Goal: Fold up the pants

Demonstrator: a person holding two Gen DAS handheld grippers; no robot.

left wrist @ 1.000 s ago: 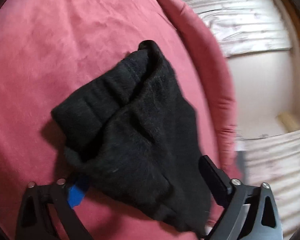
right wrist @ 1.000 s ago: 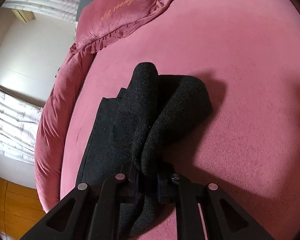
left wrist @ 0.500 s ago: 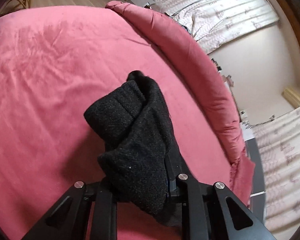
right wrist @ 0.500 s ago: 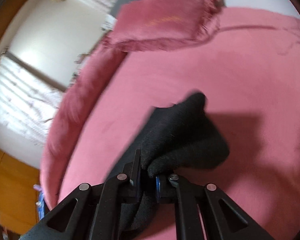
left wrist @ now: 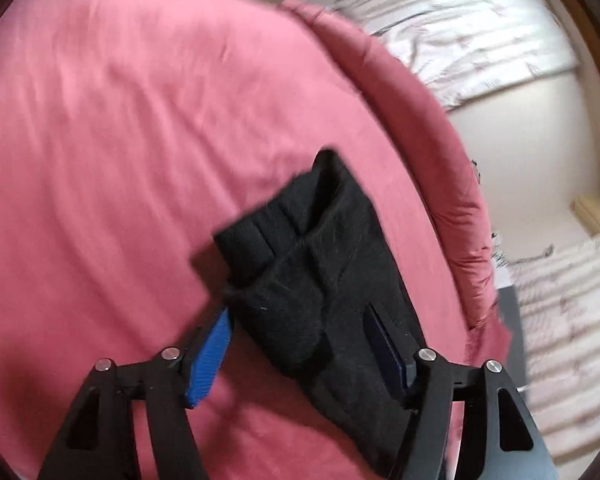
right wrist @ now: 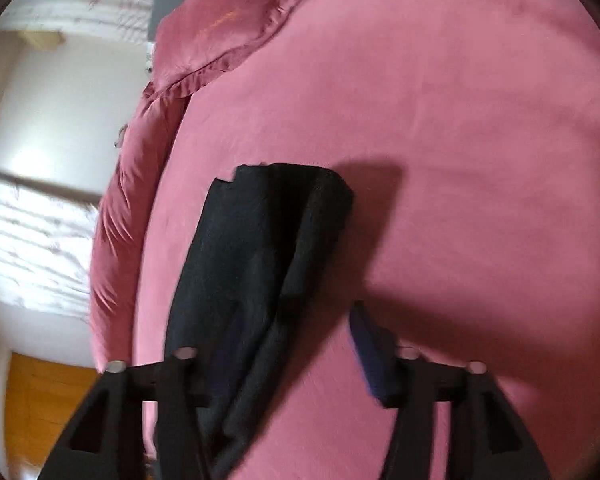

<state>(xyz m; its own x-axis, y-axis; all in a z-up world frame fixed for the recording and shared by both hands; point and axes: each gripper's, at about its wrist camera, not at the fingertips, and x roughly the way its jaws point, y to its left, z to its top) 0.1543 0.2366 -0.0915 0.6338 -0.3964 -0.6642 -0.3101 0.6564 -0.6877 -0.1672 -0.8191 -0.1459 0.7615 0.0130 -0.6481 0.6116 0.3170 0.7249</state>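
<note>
The left tongs (left wrist: 300, 344) had just been opening and stood wide, their blue pads astride the black pants (left wrist: 320, 272) without pressing them. The pants lay folded on the pink bed (left wrist: 120, 160), close to its raised right edge, open bedding leftward.

The right tongs (right wrist: 292, 344) had likewise just opened, pants (right wrist: 256, 264) loose between them, clear bed rightward.

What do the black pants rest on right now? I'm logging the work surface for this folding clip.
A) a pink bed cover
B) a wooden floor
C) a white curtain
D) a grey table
A: in both wrist views the black pants lie bunched on the pink bed cover, with pink fabric showing on every side of them; wood floor and pale curtains appear only beyond the bed's edge.
</note>
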